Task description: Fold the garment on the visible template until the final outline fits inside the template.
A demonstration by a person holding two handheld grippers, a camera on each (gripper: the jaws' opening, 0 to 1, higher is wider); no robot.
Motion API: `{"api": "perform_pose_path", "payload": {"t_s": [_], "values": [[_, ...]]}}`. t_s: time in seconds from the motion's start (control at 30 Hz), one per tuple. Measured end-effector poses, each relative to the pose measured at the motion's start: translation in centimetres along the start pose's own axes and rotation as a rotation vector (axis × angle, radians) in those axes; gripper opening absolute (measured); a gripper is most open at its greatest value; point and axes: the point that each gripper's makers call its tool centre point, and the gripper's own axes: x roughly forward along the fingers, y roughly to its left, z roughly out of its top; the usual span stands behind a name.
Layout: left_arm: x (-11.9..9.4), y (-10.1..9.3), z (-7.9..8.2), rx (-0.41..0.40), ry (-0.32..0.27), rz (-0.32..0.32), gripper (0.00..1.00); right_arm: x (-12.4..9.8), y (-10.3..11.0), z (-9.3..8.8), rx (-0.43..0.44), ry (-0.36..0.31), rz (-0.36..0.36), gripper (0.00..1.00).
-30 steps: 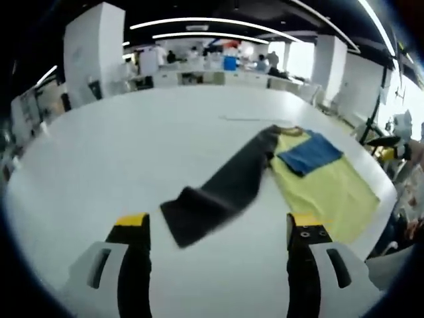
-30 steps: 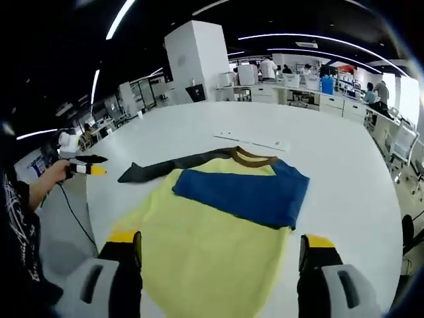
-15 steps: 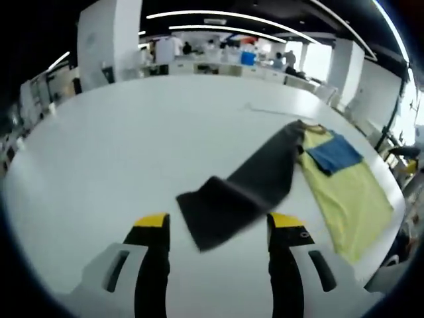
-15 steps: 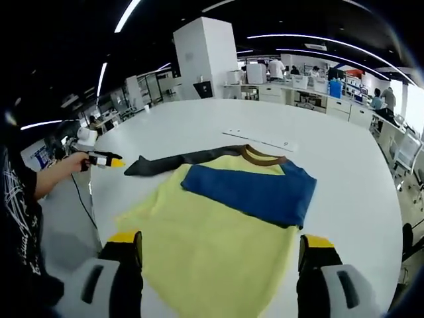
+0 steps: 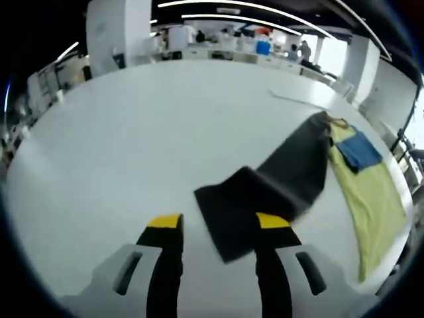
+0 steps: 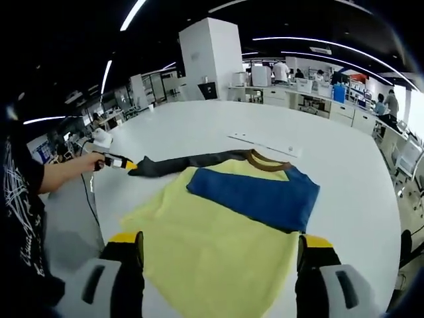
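Note:
A yellow shirt lies flat on the white table, brown collar at the far end. Its blue sleeve is folded across the chest. The dark grey sleeve stretches out to the side, and its cuff end lies between the yellow-tipped fingers of my left gripper, which is open with a narrow gap. In the right gripper view the left gripper sits at that cuff, held by a person's hand. My right gripper hovers wide open over the shirt's hem.
A thin white strip lies on the table beyond the collar. The table's edge runs close by the dark sleeve, with the person's arm outside it. Desks, pillars and people stand far behind.
My left gripper has moved in on the dark sleeve's cuff and its jaws have narrowed around it. The right gripper has stayed wide open over the hem.

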Motion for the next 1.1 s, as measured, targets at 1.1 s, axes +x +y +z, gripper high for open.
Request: {"api": "perform_pose_path", "payload": {"t_s": [1.1], "values": [[2.0, 0.8, 0.7, -0.109, -0.004, 0.059, 0.01, -1.4, 0.3, -0.9, -0.016, 0.023, -0.017, 0.99]]}}
